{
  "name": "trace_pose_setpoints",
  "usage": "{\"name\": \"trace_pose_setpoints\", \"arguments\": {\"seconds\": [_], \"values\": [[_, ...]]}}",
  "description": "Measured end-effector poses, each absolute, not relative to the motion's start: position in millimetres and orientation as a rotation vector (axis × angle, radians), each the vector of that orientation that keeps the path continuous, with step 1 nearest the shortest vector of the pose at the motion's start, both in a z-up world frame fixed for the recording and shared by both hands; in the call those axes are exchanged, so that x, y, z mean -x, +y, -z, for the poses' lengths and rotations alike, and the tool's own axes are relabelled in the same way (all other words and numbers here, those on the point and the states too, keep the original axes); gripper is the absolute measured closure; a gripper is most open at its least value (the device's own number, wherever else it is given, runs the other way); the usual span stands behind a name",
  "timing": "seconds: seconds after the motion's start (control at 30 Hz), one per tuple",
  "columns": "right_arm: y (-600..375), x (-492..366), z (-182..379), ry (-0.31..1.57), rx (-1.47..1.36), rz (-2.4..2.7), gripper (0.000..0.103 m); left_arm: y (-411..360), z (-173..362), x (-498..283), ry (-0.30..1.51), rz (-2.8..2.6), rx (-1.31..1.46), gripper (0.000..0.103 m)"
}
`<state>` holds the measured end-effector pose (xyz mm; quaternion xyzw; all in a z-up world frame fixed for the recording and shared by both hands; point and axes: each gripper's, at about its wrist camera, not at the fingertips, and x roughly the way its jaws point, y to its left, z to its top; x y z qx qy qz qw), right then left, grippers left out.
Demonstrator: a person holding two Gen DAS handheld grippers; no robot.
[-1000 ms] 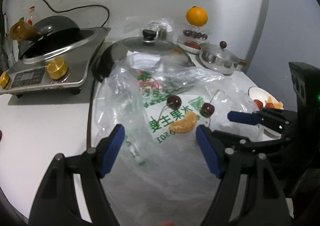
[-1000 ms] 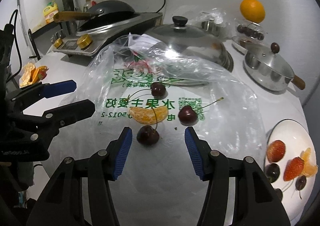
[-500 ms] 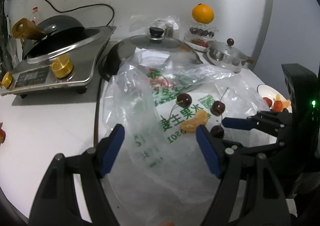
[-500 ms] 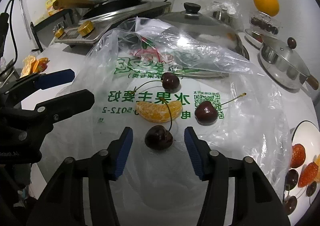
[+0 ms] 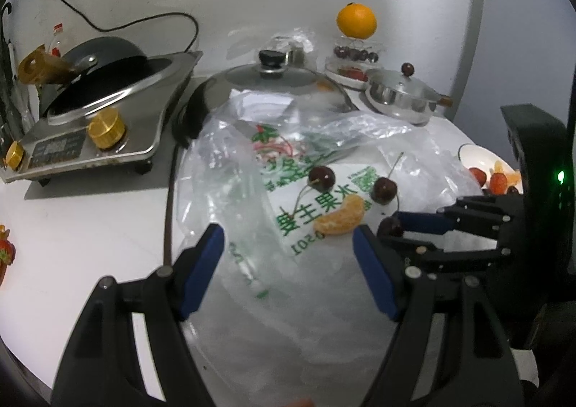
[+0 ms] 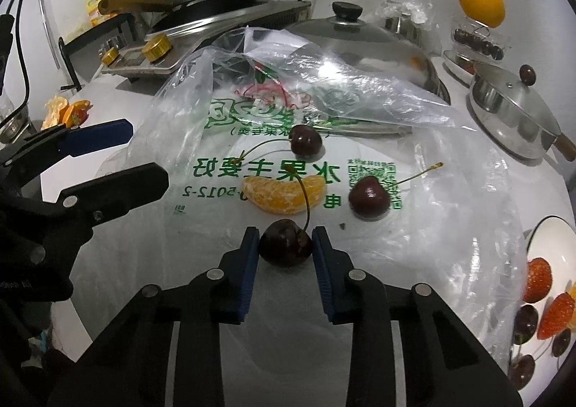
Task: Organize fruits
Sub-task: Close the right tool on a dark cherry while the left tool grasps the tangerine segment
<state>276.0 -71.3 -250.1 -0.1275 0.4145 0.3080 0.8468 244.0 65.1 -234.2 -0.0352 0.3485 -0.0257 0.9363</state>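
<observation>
Cherry on plastic bag, pinched by right hand-held gripper; squeeze lightly (soft fruit), lift straight, mind stem over orange segment; left hand-held gripper wide, idle

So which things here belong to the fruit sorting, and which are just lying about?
Job: right tongs closed on dark red stemmed cherry; two more cherries; orange mandarin segment; clear printed plastic bag; white fruit plate.
Lying about: domed steel lid; black wok; small steel saucepan.
</observation>
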Motion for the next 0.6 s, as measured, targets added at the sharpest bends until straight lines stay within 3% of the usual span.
{"name": "trace_pose_setpoints", "arguments": {"seconds": [0.6], "values": [[-131.2,-287.0,212.4,0.779,0.187,-0.582,0.071,18.1,221.8,-274.8,0.734,0.122,-0.010,0.028]]}}
